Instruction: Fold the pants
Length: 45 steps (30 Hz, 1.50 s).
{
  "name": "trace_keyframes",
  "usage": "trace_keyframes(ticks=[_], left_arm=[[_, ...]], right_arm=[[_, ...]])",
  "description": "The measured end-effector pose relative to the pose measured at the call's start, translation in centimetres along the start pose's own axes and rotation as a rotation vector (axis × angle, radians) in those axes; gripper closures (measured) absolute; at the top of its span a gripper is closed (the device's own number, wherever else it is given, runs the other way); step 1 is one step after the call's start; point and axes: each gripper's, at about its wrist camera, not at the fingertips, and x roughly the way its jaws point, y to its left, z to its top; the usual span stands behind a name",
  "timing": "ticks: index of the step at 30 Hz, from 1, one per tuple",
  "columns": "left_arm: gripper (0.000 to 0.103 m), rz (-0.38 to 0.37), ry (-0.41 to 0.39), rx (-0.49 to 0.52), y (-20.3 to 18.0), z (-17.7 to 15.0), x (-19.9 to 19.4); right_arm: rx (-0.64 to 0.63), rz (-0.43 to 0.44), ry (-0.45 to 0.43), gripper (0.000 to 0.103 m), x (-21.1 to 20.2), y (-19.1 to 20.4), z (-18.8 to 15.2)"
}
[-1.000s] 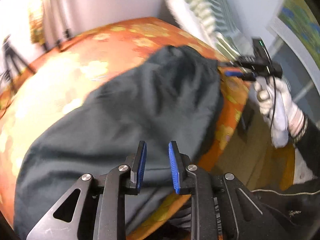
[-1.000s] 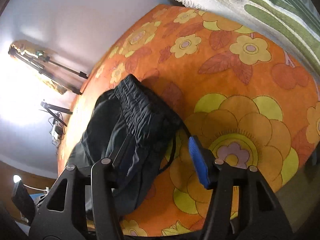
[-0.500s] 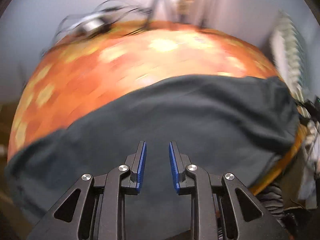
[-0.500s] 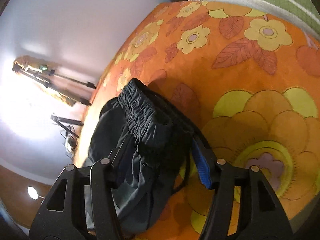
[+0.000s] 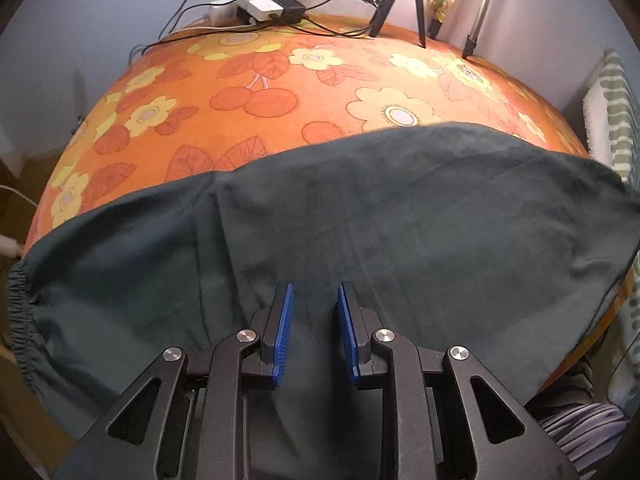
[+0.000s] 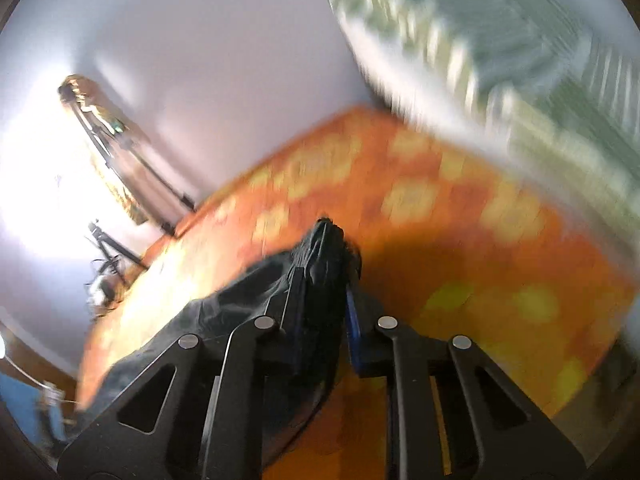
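Since earlier frame, right gripper [image 6: 320, 300] jaws just closing, now clamped on gathered waistband of dark teal fabric pants [image 6: 320, 264]; blurred. Left gripper [image 5: 313, 320] narrow, empty, over pants [image 5: 400, 220] lying left-right across frame.

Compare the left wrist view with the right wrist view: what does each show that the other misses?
Left wrist only: the dark green fabric pants spread flat, their elastic cuff, a white power strip with black cables, and the left gripper with nothing between its fingers.
Right wrist only: the right gripper pinching bunched pants fabric; its fingers have just been closing.
Both: the pants, the orange flowered cloth, black tripod legs.
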Motion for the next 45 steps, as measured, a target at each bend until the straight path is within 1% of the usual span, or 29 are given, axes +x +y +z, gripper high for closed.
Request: trace_keyframes(ticks=[2,4,5,7,9,11,13,15,16,17,18,19,21,23,24,25,27,29,30,32,34,36,39,45], left_arm=[[0.082,-0.002,0.003,0.004,0.0,-0.1,0.1],[0.082,-0.008,-0.002,0.014,-0.4,0.3,0.2],[0.082,-0.017,-0.006,0.025,-0.8,0.6,0.2],[0.082,-0.044,-0.026,0.062,-2.1,1.0,-0.7],[0.082,-0.079,-0.039,0.099,-3.4,1.3,-1.7],[0.082,-0.11,-0.052,0.15,-5.3,1.8,-2.7],[0.082,-0.134,-0.061,0.202,-7.2,2.2,-3.5],[0.081,-0.16,-0.062,0.236,-8.8,3.0,-3.7],[0.078,-0.172,-0.062,0.246,-9.5,3.4,-3.7],[0.075,-0.184,-0.064,0.256,-10.1,3.9,-3.5],[0.073,-0.19,-0.067,0.271,-10.7,4.4,-3.4],[0.072,-0.19,-0.071,0.281,-11.2,4.8,-3.3],[0.071,-0.199,-0.07,0.297,-12.0,5.8,-2.7],[0.071,-0.204,-0.067,0.302,-12.3,6.8,-2.1],[0.071,-0.204,-0.065,0.303,-12.4,7.1,-2.0],[0.071,-0.202,-0.065,0.306,-12.6,7.4,-1.8],[0.07,-0.205,-0.058,0.306,-12.6,8.5,-1.1],[0.067,-0.208,-0.05,0.298,-12.4,9.3,-0.5],[0.066,-0.209,-0.048,0.294,-12.2,9.7,-0.2],[0.066,-0.212,-0.04,0.288,-11.9,10.6,0.6],[0.066,-0.214,-0.027,0.29,-11.7,11.3,1.5],[0.066,-0.219,-0.006,0.294,-11.6,12.0,2.6],[0.066,-0.236,0.022,0.295,-11.6,12.7,4.0],[0.066,-0.269,0.042,0.308,-12.4,14.3,5.5]], right_arm=[[-0.008,-0.042,0.016,0.085,0.4,-0.6,-0.2],[-0.003,-0.07,0.085,0.085,2.0,-1.3,-0.7],[0.01,-0.078,0.133,0.085,3.2,-1.7,-1.2],[0.01,-0.111,0.183,0.084,4.3,-2.5,-1.9],[0.018,-0.115,0.221,0.073,4.6,-3.0,-2.2],[0.028,-0.105,0.215,0.073,3.8,-3.3,-1.9],[0.006,-0.12,0.186,0.071,2.3,-2.5,-1.4],[-0.034,-0.099,0.155,0.07,0.6,-1.3,-0.5],[-0.053,-0.083,0.146,0.069,-0.1,-0.6,-0.1],[-0.086,-0.051,0.139,0.064,-0.8,0.6,0.4],[-0.113,-0.033,0.134,0.059,-1.2,1.7,0.7],[-0.145,-0.008,0.131,0.058,-1.5,2.8,1.1],[-0.231,0.087,0.145,0.056,-1.7,5.9,1.6],[-0.337,0.216,0.19,0.053,-1.2,9.9,1.8],[-0.372,0.251,0.208,0.052,-0.8,11.3,1.7],[-0.425,0.303,0.243,0.05,0.0,13.4,1.4],[-0.532,0.399,0.322,0.05,1.8,17.9,0.3],[-0.62,0.449,0.378,0.05,3.6,21.5,-0.9],[-0.67,0.484,0.425,0.05,5.0,23.9,-1.9],[-0.74,0.545,0.501,0.05,7.1,26.9,-3.6],[-0.84,0.577,0.569,0.05,9.3,29.9,-5.9],[-0.912,0.599,0.618,0.05,11.1,31.8,-8.0],[-0.995,0.607,0.673,0.05,14.0,33.3,-10.5],[-1.114,0.593,0.737,0.05,17.5,34.7,-12.6]])
